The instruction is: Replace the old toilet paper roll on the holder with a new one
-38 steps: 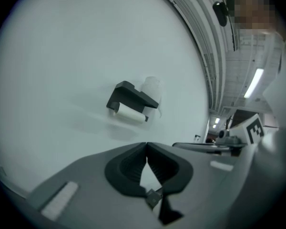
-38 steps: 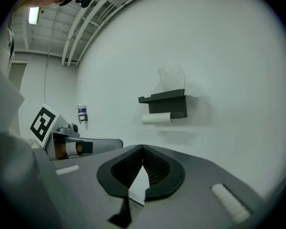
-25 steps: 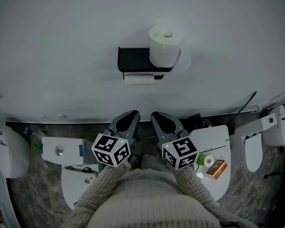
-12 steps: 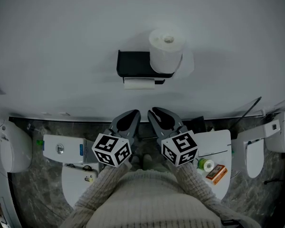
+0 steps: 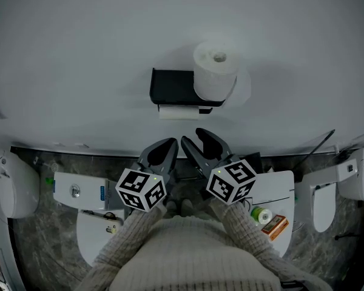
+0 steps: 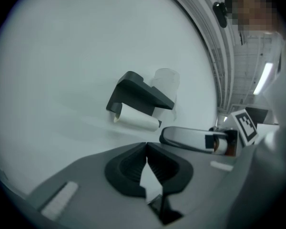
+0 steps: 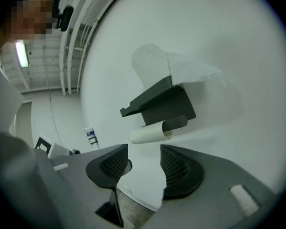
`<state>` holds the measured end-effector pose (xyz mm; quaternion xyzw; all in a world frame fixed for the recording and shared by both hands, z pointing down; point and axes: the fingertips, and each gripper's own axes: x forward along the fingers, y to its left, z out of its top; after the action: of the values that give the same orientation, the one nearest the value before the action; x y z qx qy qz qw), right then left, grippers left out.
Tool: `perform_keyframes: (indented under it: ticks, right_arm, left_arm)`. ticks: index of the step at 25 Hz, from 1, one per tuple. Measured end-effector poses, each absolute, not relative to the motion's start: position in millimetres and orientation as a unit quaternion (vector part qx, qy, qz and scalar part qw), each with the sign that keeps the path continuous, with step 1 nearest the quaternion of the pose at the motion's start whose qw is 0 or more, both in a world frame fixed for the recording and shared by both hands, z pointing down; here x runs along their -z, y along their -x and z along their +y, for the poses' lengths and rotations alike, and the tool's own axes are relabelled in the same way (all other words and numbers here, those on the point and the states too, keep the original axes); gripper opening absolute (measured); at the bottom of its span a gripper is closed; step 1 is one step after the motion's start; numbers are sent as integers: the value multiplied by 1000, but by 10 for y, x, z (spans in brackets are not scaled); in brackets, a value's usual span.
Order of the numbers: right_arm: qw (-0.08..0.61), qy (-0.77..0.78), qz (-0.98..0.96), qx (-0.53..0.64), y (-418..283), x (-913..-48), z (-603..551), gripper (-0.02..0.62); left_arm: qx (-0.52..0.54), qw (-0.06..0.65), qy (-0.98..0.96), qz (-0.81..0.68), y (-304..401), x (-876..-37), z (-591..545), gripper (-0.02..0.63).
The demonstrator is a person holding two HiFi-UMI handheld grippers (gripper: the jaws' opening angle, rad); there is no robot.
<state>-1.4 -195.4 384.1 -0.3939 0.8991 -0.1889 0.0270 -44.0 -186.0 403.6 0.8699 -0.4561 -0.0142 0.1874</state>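
Observation:
A black wall holder (image 5: 173, 87) carries a full white roll (image 5: 215, 71) standing on its top shelf. Under it hangs the old roll (image 5: 178, 110), thin and nearly used up. Both grippers sit below the holder, apart from it, pointing at the wall. My left gripper (image 5: 168, 145) is shut with nothing in it; its pads meet in the left gripper view (image 6: 146, 148). My right gripper (image 5: 193, 139) is open and empty, its jaws having just been opening. In the right gripper view the old roll (image 7: 150, 134) lies beyond the gap of the right gripper (image 7: 144, 151), below the holder (image 7: 162, 104).
The dark marbled floor below holds a white cistern (image 5: 79, 191) at left and a white toilet lid (image 5: 274, 185) at right. A green tape roll (image 5: 262, 215) and an orange box (image 5: 275, 223) lie on the lid. A black rod (image 5: 315, 141) leans at right.
The right gripper's jaws have opened and it has rolled and moved up toward the holder. The left gripper has edged slightly forward, still shut.

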Motion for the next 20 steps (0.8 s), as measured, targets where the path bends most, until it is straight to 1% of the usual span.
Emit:
perform_keyframes:
  ticks: [6, 10, 16, 20]
  right_arm:
    - [111, 374, 881, 268, 86, -3790, -2165, 212]
    - [142, 362, 868, 307, 149, -3788, -2267, 224]
    - [210, 341, 831, 386, 175, -3809, -2420, 239]
    - [231, 336, 813, 416, 179, -3824, -2519, 241]
  left_arm:
    - [13, 192, -868, -458, 458, -4073, -1939, 8]
    - [8, 195, -868, -456, 443, -4099, -1957, 8]
    - [6, 192, -868, -458, 482, -4095, -2021, 8]
    - [6, 192, -867, -460, 504, -4099, -2055, 8]
